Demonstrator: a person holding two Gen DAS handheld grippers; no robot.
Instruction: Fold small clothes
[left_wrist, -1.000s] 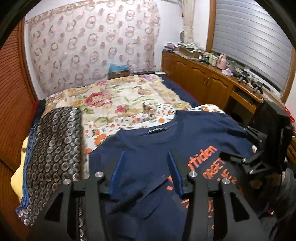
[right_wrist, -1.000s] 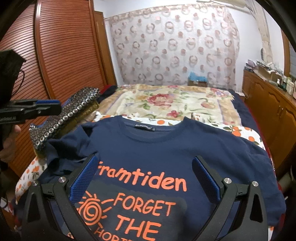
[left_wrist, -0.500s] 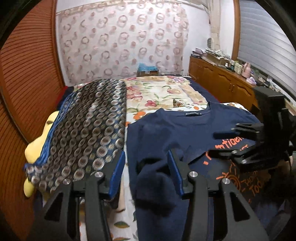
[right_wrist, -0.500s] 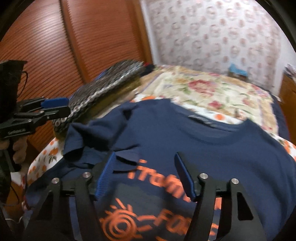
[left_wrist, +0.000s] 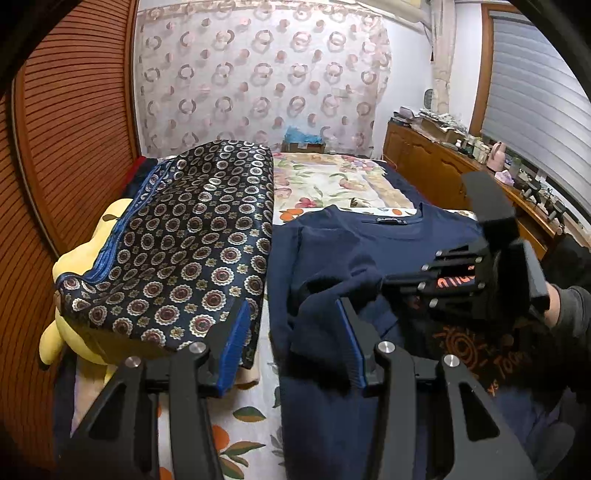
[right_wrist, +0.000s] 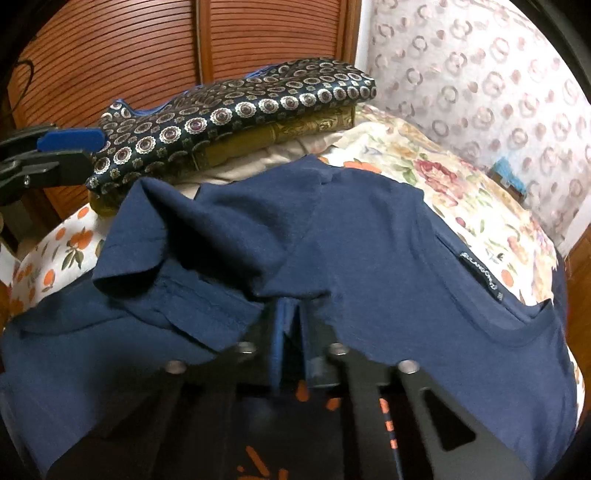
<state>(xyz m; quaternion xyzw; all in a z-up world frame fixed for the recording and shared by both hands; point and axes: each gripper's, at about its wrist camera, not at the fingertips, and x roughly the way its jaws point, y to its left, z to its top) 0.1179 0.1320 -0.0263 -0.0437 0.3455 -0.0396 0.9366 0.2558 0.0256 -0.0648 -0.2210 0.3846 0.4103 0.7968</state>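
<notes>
A bed (left_wrist: 325, 184) filled both views, spread with a floral cover and an orange-fruit print sheet (right_wrist: 66, 240), and on it a navy T-shirt (left_wrist: 369, 243) lay front up with its collar toward the head of the bed and one sleeve (right_wrist: 147, 236) already turned in over the chest. The right hand-held gripper (right_wrist: 291, 328) was closed, its jaws pinching a bunched ridge of the shirt's fabric just beside that turned sleeve. The left hand-held gripper (left_wrist: 295, 343) hovered partly open over the shirt's side edge, with cloth lying below its jaws but nothing pinched. To do this fold well, the right grip probably needed to take only the top layer and carry it in a straight line across the shirt, while the left caught the hem side so the crease stayed parallel to the shirt's edge. A folded dark quilt (left_wrist: 184, 251) with a medallion pattern sat along the bed's side edge, touching the shirt's edge, and could crowd the left gripper. A yellow plush toy (left_wrist: 77, 258) poked out beneath it at the bed's corner.
</notes>
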